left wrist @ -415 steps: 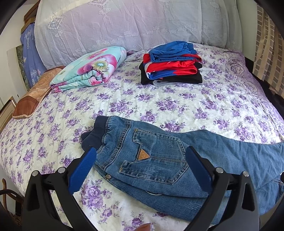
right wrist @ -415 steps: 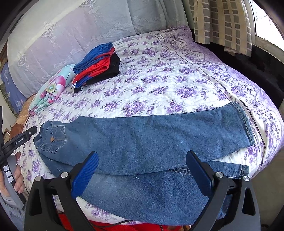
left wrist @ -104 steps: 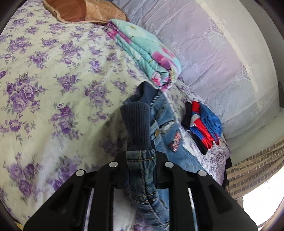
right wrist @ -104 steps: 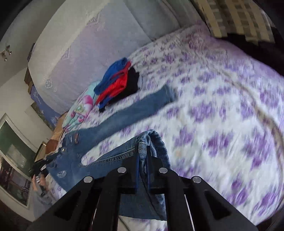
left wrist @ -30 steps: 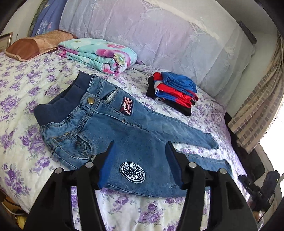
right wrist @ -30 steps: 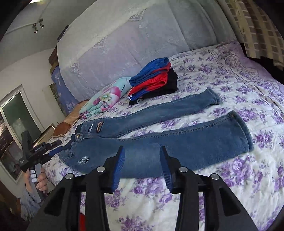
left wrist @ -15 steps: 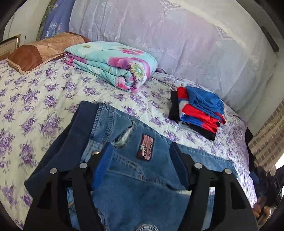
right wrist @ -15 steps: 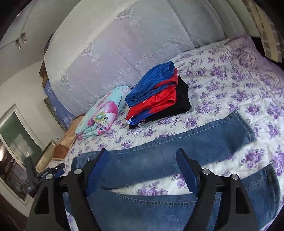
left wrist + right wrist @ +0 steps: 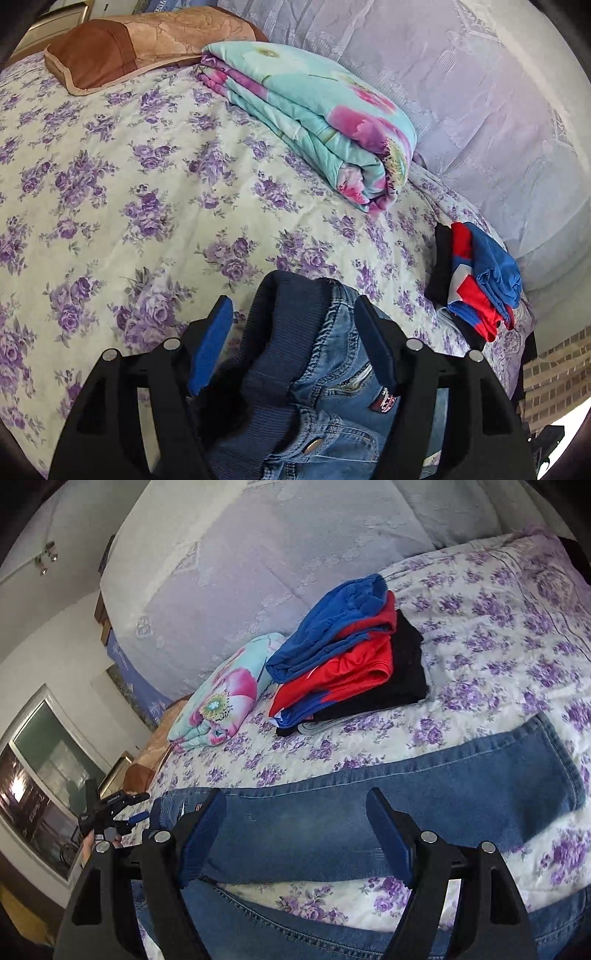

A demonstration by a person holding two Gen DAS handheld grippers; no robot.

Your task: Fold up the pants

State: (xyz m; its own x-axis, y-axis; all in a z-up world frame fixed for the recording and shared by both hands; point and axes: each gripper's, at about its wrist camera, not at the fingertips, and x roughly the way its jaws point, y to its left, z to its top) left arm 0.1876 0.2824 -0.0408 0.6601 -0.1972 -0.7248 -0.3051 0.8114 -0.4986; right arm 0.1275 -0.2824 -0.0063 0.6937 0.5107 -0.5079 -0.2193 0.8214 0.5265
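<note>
Blue jeans (image 9: 388, 801) lie front up on the flowered bedspread (image 9: 110, 166), legs spread apart. In the left wrist view my left gripper (image 9: 295, 332) is open with its blue pads on either side of the dark ribbed waistband (image 9: 291, 325), low over the top of the jeans. In the right wrist view my right gripper (image 9: 295, 827) is open and straddles the far leg near its middle; the near leg (image 9: 295, 926) runs under the gripper. The far leg's hem (image 9: 561, 764) lies at the right. The left gripper (image 9: 110, 812) also shows at far left.
A folded floral blanket (image 9: 314, 110) and a brown pillow (image 9: 129, 48) lie near the headboard (image 9: 480, 92). A stack of blue, red and black clothes (image 9: 351, 664) sits beyond the jeans. A window (image 9: 37, 794) is on the left wall.
Both grippers have moved down and closer to the jeans. The left one now straddles the waistband; the right one now straddles the far leg.
</note>
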